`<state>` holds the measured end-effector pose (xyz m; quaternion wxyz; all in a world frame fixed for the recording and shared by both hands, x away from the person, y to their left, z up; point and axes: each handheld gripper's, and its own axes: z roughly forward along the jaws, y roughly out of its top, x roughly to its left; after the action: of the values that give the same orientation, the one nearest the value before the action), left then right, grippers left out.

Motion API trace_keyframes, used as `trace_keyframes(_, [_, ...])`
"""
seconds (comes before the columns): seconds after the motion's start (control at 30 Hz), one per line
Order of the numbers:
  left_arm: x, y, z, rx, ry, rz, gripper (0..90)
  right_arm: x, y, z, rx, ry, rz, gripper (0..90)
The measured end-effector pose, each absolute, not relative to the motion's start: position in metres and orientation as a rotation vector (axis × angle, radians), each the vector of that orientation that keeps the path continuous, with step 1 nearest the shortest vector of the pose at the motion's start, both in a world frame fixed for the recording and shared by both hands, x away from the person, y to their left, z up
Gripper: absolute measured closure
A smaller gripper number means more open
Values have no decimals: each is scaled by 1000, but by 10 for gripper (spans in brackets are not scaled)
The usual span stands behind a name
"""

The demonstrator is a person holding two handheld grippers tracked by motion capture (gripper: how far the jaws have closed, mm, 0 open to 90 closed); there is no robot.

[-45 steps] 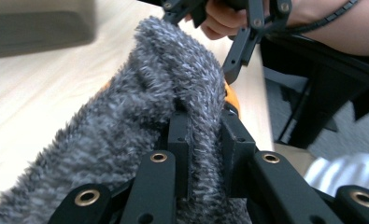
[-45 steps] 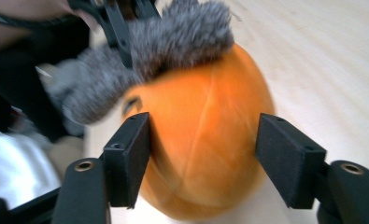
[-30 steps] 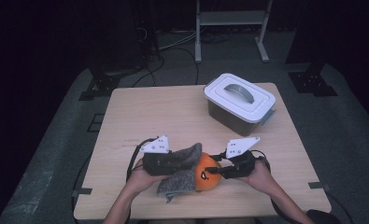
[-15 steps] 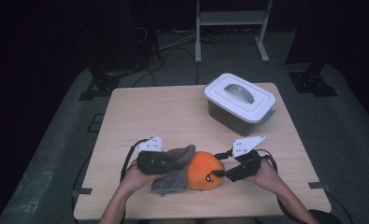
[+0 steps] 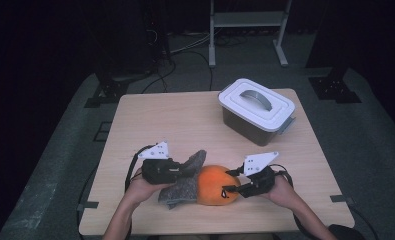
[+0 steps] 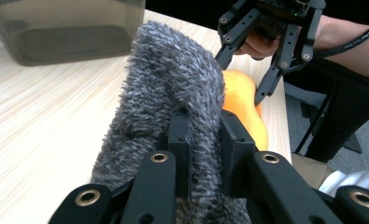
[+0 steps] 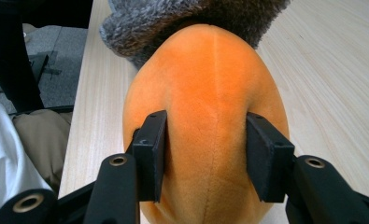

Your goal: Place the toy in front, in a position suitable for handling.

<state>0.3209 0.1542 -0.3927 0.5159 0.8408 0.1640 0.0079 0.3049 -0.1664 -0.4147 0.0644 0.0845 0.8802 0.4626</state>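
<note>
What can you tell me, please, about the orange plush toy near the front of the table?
The orange plush toy is a rounded, egg-like soft body with a centre seam and short velvety pile. It lies near the table's front edge. The right tool clamps it on both sides; the grey fuzzy cloth, pinched by the left tool, drapes over its far end.

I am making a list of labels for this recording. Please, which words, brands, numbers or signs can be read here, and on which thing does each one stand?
None can be read: the lidded box, the orange plush, the grey furry cloth and the table carry no visible text.
</note>
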Motion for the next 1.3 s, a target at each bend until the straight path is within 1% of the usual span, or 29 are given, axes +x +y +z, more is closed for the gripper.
trace_keyframes(0.07, [321,151,-400,2049,398,-1,770,306,-169,-416,265,2663,1408,505])
trace_keyframes(0.1, [323,151,-408,2047,408,-33,770,309,-172,-415,284,2678,1398,477])
trace_keyframes(0.27, [324,154,-409,2085,402,-26,769,313,-177,-414,333,2695,1422,459])
trace_keyframes(0.33, [325,157,-410,2082,407,-39,769,312,-177,-414,333,2695,1425,460])
trace_keyframes(0.37, [325,158,-411,2077,411,-45,769,312,-175,-415,320,2688,1428,479])
trace_keyframes(0.43, [326,158,-411,2062,408,-58,769,311,-175,-415,310,2685,1420,488])
trace_keyframes(0.53, [321,151,-404,1995,341,-73,770,311,-175,-417,315,2681,1430,497])
trace_keyframes(0.6, [320,147,-402,1999,325,-71,770,310,-175,-418,313,2674,1436,500])
trace_keyframes(0.63, [317,140,-401,2041,303,-51,770,310,-175,-418,310,2678,1423,511])
trace_keyframes(0.73, [317,140,-402,2061,304,-43,770,311,-177,-418,298,2683,1403,525])
trace_keyframes(0.77, [318,145,-403,2093,310,-8,770,311,-178,-419,296,2679,1404,535])
trace_keyframes(0.8, [319,149,-404,2098,323,-3,770,310,-178,-419,288,2676,1402,540])
trace_keyframes(0.93, [323,162,-408,2124,374,12,770,309,-178,-419,265,2674,1393,542])
trace_keyframes(0.97, [326,168,-412,2125,410,-3,770,309,-178,-419,266,2674,1396,542])
trace_keyframes(1.0, [326,168,-412,2125,410,-3,770,309,-178,-419,266,2674,1396,542])
trace_keyframes(1.1, [329,171,-414,2068,419,-44,771,310,-180,-421,280,2670,1416,542])
trace_keyframes(1.3, [325,156,-406,2002,350,-82,771,306,-176,-421,261,2657,1423,543])
